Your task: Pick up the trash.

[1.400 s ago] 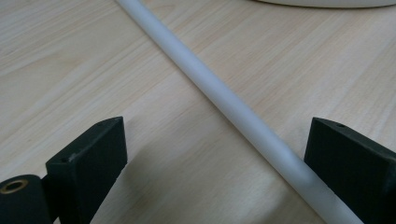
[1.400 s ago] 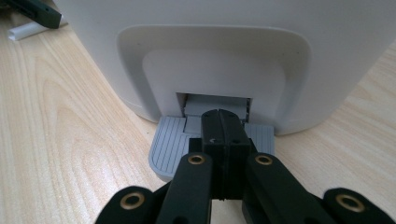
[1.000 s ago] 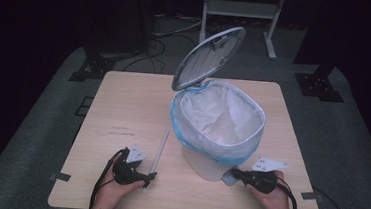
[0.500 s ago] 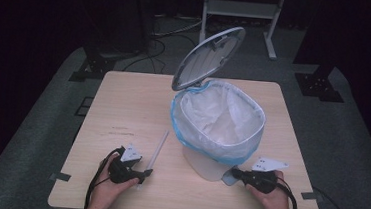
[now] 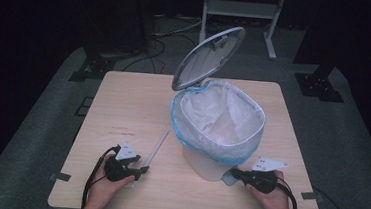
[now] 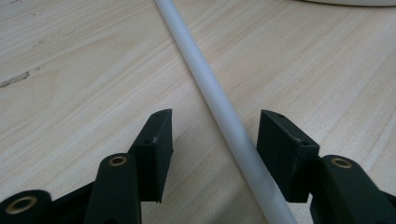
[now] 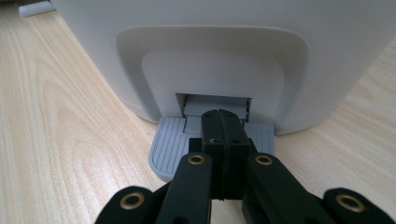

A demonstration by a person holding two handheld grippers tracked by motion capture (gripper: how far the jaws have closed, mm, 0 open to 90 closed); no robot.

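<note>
On the counter (image 5: pixel 123 104), high view: bin (image 5: pixel 217 132) at centre, lid (image 5: pixel 208 57) up at 11 o'clock, tube (image 5: pixel 154 149) at 8 o'clock. Left hand-held gripper (image 5: pixel 140 171) at the tube's near end.

Left gripper view: left hand-held gripper (image 6: pixel 212 149) jaws apart, straddling the tube (image 6: pixel 219 109).

Right gripper view: right hand-held gripper (image 7: pixel 223 140) jaws together, empty, over the pedal (image 7: pixel 170 144).

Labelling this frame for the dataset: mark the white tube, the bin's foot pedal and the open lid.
White tube (image 6: pixel 219 100): left gripper view, mid-shaft, between the open jaws.
Foot pedal (image 7: pixel 170 142): right gripper view, ribbed grey surface left of the shut jaws.
Open lid (image 5: pixel 208 57): high view, centre of the raised lid's underside.
</note>
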